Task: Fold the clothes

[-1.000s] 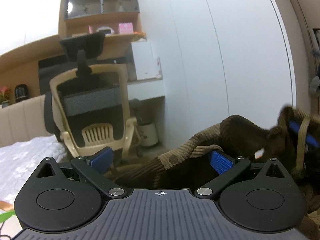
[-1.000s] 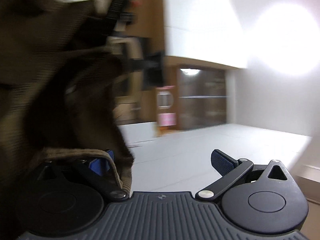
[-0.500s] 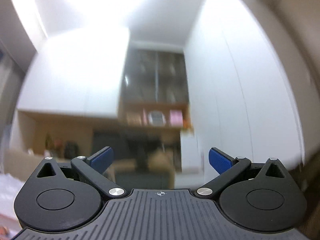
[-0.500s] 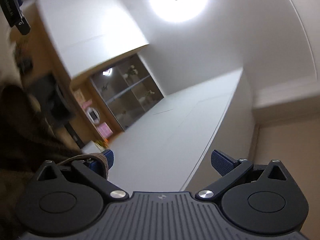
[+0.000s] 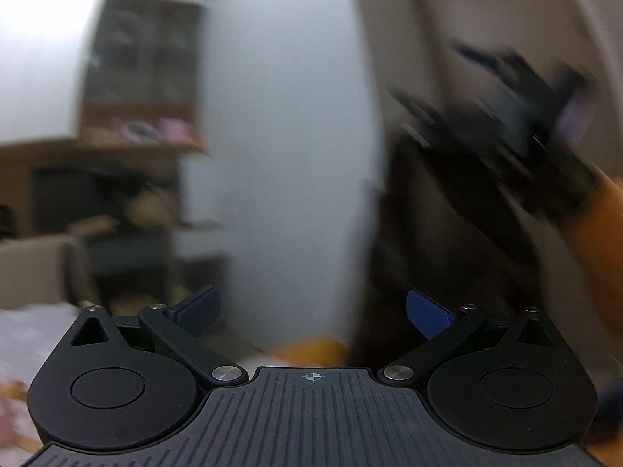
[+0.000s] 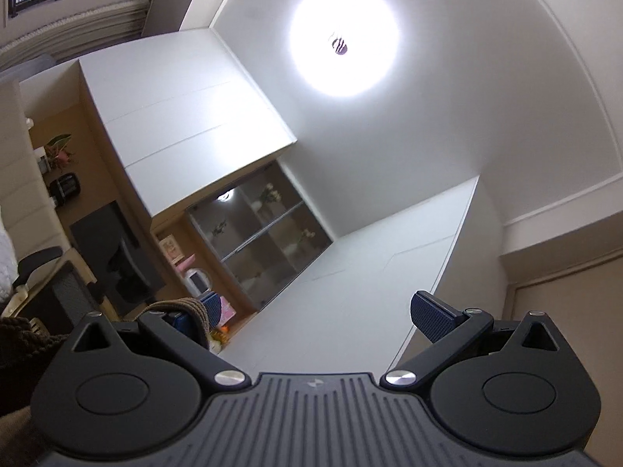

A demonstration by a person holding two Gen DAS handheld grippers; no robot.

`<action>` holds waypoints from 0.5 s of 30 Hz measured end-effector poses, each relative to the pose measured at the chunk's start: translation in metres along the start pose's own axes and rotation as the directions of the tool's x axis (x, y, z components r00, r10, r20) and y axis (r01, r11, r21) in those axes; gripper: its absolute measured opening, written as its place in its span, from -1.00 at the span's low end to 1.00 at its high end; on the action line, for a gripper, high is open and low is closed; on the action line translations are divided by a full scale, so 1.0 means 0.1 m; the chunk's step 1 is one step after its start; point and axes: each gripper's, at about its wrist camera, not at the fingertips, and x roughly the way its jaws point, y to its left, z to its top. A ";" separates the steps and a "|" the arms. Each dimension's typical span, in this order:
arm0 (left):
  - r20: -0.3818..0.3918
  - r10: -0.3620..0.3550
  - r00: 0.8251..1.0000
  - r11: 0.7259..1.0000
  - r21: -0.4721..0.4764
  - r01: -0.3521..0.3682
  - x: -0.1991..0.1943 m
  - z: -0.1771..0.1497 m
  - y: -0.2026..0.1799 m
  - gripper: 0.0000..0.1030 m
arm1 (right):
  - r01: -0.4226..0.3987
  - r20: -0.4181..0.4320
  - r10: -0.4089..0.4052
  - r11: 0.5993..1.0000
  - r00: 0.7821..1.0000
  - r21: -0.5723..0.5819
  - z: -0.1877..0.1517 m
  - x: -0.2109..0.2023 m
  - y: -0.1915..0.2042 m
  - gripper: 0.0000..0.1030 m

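The dark brown knitted garment (image 5: 447, 233) hangs blurred at the right of the left wrist view, below my other, motion-smeared gripper (image 5: 506, 124). My left gripper (image 5: 313, 311) stands open with nothing between its blue pads, and the garment is just beyond the right pad. In the right wrist view my right gripper (image 6: 321, 313) points up at the ceiling with its jaws wide apart. The garment's ribbed tan hem (image 6: 187, 311) is draped over its left finger, and more brown knit (image 6: 19, 342) bunches at the left edge.
A white wardrobe (image 5: 288, 155) fills the middle. Wooden shelves and a desk (image 5: 136, 136) stand to the left, and a white bed cover (image 5: 23, 334) lies at lower left. A person's arm (image 5: 599, 233) is at the right edge. A ceiling lamp (image 6: 344, 44) glares overhead.
The left view has swung down from the ceiling toward the room, bringing the right gripper and hanging garment into sight. The right gripper has tilted further up; less garment shows beside it.
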 end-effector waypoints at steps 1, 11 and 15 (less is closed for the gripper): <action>-0.017 -0.007 1.000 1.000 0.024 0.007 0.00 -0.08 -0.06 1.00 | 0.009 0.018 -0.009 1.000 1.000 0.006 0.08 -0.03 -0.04 1.00; 0.100 0.017 0.995 0.972 -0.236 0.007 0.16 -0.28 0.44 1.00 | 0.094 0.237 -0.117 0.990 0.964 0.105 0.53 -0.43 -0.62 1.00; 0.114 0.011 0.993 0.970 -0.244 0.017 0.25 -0.24 0.55 1.00 | 0.119 0.235 -0.164 0.973 0.958 0.196 0.52 -0.40 -0.82 1.00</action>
